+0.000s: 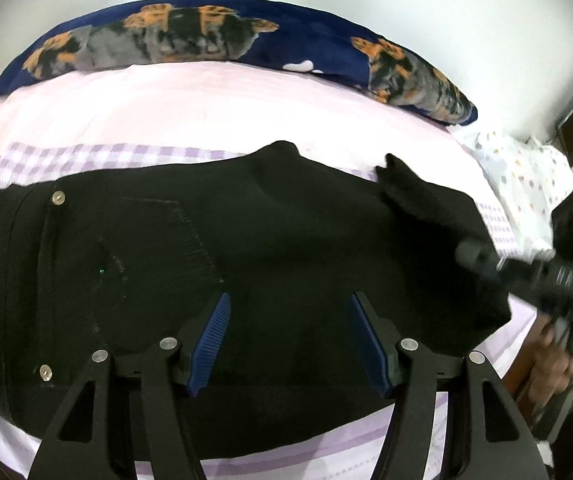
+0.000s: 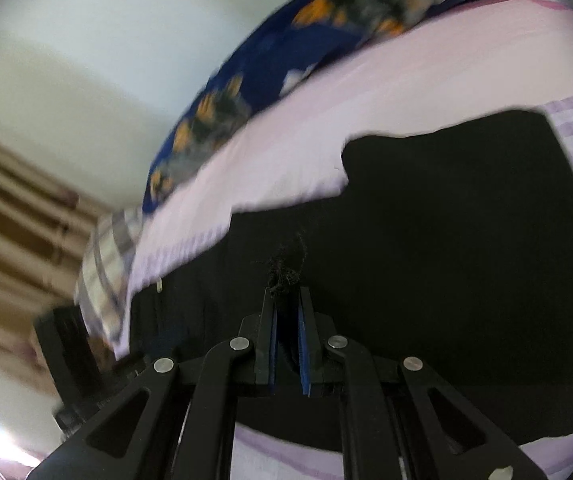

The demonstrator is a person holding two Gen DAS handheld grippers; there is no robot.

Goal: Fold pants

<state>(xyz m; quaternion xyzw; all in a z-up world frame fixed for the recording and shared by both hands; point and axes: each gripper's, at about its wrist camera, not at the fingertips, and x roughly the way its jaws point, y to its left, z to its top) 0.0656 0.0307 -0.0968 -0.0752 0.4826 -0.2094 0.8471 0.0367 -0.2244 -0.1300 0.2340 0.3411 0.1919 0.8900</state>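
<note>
left wrist view: black cotton pants (image 1: 214,264) lie flat on the bed's pale pink and lilac checked sheet (image 1: 206,108), waistband with metal rivets at the left, a loose hem corner (image 1: 402,180) raised at the right. left tool (image 1: 288,340) hovers over the cloth with jaws wide apart, holding nothing. right tool (image 1: 482,256) shows blurred at the right edge, on the pants' end. navy blue dog-print pillow (image 1: 222,36) sits behind, well apart.

right wrist view: right tool (image 2: 286,300) is clamped on a frayed black edge (image 2: 286,270) of the pants (image 2: 446,240) (only a thin bite, threads poking out). risk: that small pinch could slip mid-fold and drop the leg crooked. with the left tool not pinning anything, pulling may drag the whole garment or bunch the sheet (image 2: 326,120).
</note>
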